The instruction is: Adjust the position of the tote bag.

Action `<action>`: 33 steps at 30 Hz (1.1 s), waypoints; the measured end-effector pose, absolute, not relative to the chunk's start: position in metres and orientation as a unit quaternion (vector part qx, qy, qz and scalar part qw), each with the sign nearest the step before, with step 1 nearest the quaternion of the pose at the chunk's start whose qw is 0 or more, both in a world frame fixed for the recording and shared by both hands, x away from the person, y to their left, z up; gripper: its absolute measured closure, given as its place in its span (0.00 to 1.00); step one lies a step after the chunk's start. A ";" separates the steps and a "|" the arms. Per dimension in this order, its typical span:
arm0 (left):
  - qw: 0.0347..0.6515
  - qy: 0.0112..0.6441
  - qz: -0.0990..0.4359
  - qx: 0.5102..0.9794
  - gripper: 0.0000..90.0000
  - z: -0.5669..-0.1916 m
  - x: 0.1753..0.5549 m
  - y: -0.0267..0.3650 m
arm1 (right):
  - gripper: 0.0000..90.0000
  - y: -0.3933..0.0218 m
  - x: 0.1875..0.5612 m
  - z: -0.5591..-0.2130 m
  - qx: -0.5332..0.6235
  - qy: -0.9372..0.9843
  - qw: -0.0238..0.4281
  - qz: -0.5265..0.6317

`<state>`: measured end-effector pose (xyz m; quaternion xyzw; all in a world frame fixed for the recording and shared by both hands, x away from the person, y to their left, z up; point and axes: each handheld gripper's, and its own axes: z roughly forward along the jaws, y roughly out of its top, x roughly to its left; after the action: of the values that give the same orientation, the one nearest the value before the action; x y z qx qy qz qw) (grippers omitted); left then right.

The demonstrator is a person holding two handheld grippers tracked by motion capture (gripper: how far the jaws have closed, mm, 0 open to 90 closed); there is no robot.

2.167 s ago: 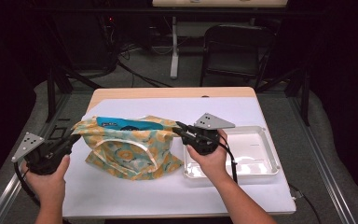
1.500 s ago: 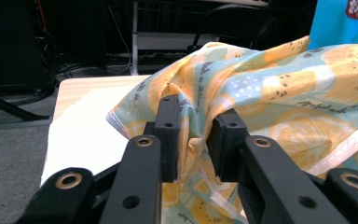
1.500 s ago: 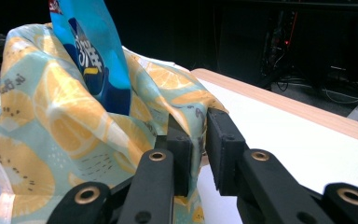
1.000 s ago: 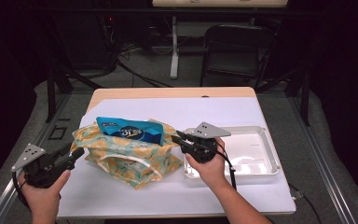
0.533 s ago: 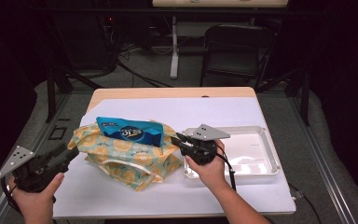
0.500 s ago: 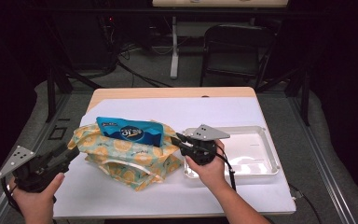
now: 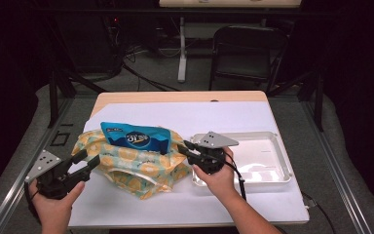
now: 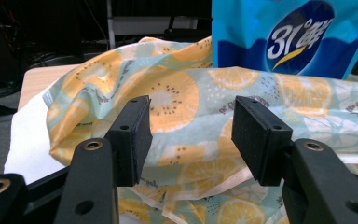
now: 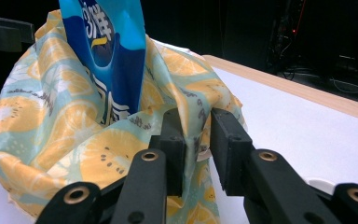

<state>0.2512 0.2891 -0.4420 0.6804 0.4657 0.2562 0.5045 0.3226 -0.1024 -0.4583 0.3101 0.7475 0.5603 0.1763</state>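
The work in hand looks like packing a blue snack pouch [image 7: 137, 138] into a citrus-print fabric bag [image 7: 136, 165], and it reads as mostly done. In the high view the pouch stands upright in the bag's mouth, its lower part sunk inside the cloth and its upper part with the white lettering rising above the rim; the bag itself sits on the white-covered surface [image 7: 233, 114], left of centre, with a clear plastic tray [image 7: 277, 146] just beside it on the right, which looks bare. The left hand-held gripper [image 7: 90, 162] is near the bag's left end but apart from it: in the left gripper view its jaws stand wide, have just been opening, and nothing lies between the pads [image 8: 133, 135], the patterned cloth showing beyond them. The right hand-held gripper [image 9: 196, 140] is at the bag's right edge; in the right gripper view a fold of the fabric rim runs up between its two pads, the jaws have just been opening, and a sliver of gap shows at the far pad, so I judge the pinch is being let go rather than pressed. What seems left is small: freeing that fold entirely, perhaps settling the pouch deeper or drawing the bag's mouth together, and taking both hands back. Whether the pouch rests on the bag's bottom cannot be told, since the cloth hides it.
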 end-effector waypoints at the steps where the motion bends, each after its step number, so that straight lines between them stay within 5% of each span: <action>1: 0.504 0.466 0.255 0.681 0.52 -0.443 0.252 0.288 | 0.83 -0.102 0.323 -0.459 0.310 0.749 0.177 0.559; 22: 0.480 0.452 0.303 0.688 0.58 -0.426 0.274 0.293 | 0.82 -0.102 0.320 -0.461 0.314 0.750 0.179 0.554; 33: 0.433 0.436 0.319 0.722 0.81 -0.431 0.293 0.289 | 0.81 -0.101 0.323 -0.461 0.316 0.748 0.177 0.557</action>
<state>0.2930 0.2894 -0.4307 0.7217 0.4356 0.3186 0.4335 0.3228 -0.1015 -0.4608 0.3156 0.7478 0.5567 0.1768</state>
